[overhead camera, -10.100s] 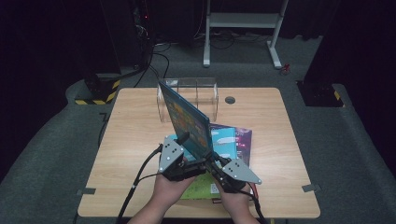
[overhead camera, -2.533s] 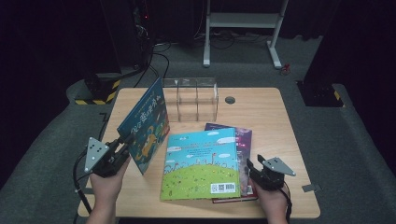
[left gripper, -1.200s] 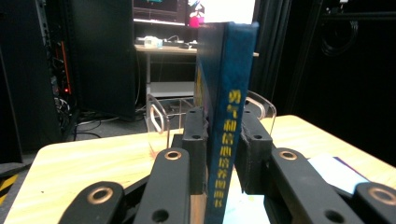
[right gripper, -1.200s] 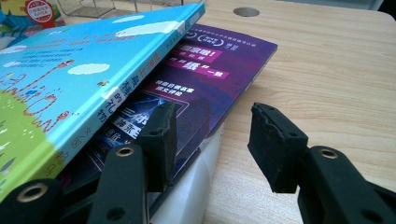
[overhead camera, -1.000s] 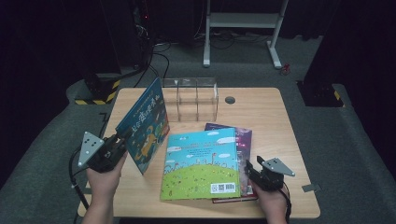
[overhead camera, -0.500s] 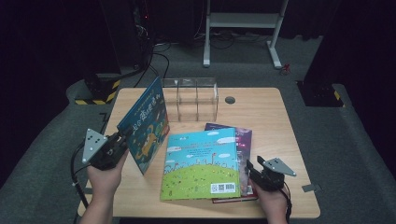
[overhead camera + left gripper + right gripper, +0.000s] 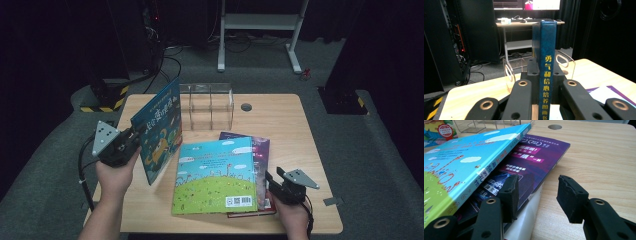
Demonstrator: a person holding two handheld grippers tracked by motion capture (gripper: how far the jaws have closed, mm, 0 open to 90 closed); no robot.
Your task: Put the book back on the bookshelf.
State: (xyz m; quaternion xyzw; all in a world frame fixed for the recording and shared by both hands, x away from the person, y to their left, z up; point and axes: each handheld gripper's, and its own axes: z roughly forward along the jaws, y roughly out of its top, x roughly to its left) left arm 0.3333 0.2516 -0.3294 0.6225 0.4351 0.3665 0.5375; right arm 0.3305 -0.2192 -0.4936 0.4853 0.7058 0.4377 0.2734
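A dark blue picture book [image 7: 160, 131] stands upright over the table's left side. My left gripper [image 7: 136, 139] is shut on its spine. In the left gripper view the spine [image 7: 547, 45], lettered in yellow, rises between the jaws of my left gripper [image 7: 544, 71]. A sky-blue and green book [image 7: 215, 175] lies flat on a purple book [image 7: 261, 149] at the front middle. My right gripper [image 7: 272, 184] sits at the stack's right edge. In the right gripper view my right gripper [image 7: 537, 195] is open, with its left fingertip [image 7: 510, 187] over the purple cover [image 7: 534, 157] and the other above bare wood.
A clear acrylic rack [image 7: 210, 105] with upright dividers stands at the back middle of the wooden table [image 7: 290, 125], just behind the held book. A round cable hole [image 7: 246, 107] lies to its right. A white book edge [image 7: 529, 220] shows under the purple one.
My left hand has lifted the blue book a little and carried it slightly right. The right gripper and the flat stack have stayed where they were.
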